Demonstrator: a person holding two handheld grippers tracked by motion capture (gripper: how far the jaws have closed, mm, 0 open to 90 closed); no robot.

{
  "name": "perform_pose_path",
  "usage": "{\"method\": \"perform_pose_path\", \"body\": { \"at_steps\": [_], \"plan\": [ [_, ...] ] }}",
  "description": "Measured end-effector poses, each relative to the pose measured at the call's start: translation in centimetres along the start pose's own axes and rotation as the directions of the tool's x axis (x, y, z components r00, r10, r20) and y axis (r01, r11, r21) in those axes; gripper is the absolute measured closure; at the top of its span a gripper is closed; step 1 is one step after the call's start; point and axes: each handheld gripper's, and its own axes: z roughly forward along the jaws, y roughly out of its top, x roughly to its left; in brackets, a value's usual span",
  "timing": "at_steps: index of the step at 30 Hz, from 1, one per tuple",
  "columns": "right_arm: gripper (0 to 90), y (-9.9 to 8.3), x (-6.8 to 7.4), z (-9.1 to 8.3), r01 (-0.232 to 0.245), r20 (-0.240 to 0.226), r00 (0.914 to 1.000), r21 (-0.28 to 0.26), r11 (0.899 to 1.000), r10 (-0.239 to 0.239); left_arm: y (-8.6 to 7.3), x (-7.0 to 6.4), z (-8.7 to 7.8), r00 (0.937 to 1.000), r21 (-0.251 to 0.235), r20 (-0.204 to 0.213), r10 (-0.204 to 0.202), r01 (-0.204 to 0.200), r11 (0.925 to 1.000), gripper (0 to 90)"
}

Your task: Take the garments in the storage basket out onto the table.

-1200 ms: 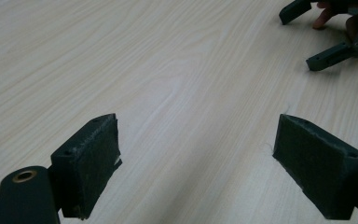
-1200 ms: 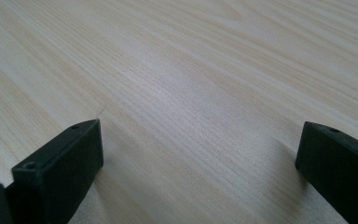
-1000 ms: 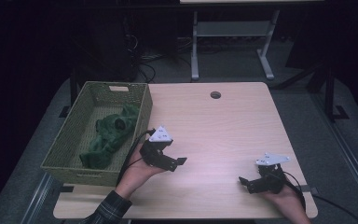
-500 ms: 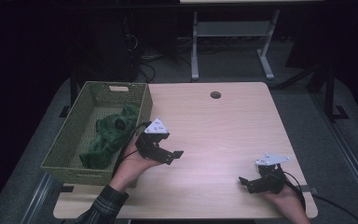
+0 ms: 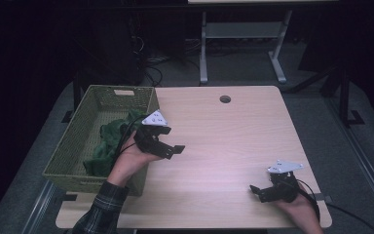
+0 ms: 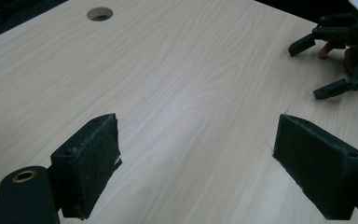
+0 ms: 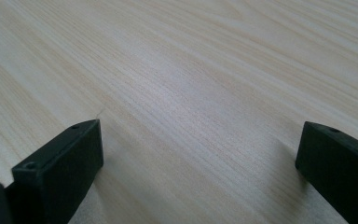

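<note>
While both claws stand wide and empty, we note the left claw (image 5: 168, 146) above bare surface (image 5: 224, 146), cloth (image 5: 108, 144) behind it in the basket (image 5: 78, 141). Right claw (image 5: 262, 191) rests low, well apart. Risk: cable catching the basket rim on reaching back.

Green cloth (image 5: 108, 141) partly behind left hand (image 5: 131, 158)

I see the right gripper (image 7: 200, 168) with jaws spread wide, empty, over the bare wooden table (image 7: 191, 70).
</note>
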Motion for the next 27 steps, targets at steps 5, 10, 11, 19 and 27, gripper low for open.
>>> {"method": "perform_pose_path", "body": {
  "at_steps": [5, 10, 11, 19, 27],
  "plan": [
    [0.4, 0.0, 0.0, 0.0, 0.003, 0.0, 1.0, -0.002, 1.0, -0.003, -0.2, 0.9, -0.4, 1.0, 0.014, 0.003, 0.006, -0.007, 0.9999, 13.5],
    [0.4, 0.0, -0.1, 0.0, 0.007, -0.003, 1.0, 0.001, 1.0, -0.007, -0.4, 1.6, -1.1, 1.0, -0.002, 0.004, -0.005, 0.005, 1.0, 13.5],
    [0.4, 0.0, -0.1, 0.0, 0.007, -0.003, 1.0, 0.001, 1.0, -0.007, -0.5, 1.8, -1.3, 1.0, -0.001, 0.001, -0.004, 0.004, 1.0, 13.5],
    [0.4, 0.0, 0.0, 0.0, 0.006, -0.003, 1.0, 0.002, 1.0, -0.006, -1.0, 3.1, -2.8, 0.9989, -0.017, -0.036, -0.031, 0.03, 0.9994, 14.1],
    [0.4, 0.0, 0.0, 0.0, 0.006, -0.003, 1.0, 0.001, 1.0, -0.006, -1.6, 4.3, -4.5, 0.9961, -0.042, -0.065, -0.059, 0.057, 0.9975, 14.4]
  ]
}}
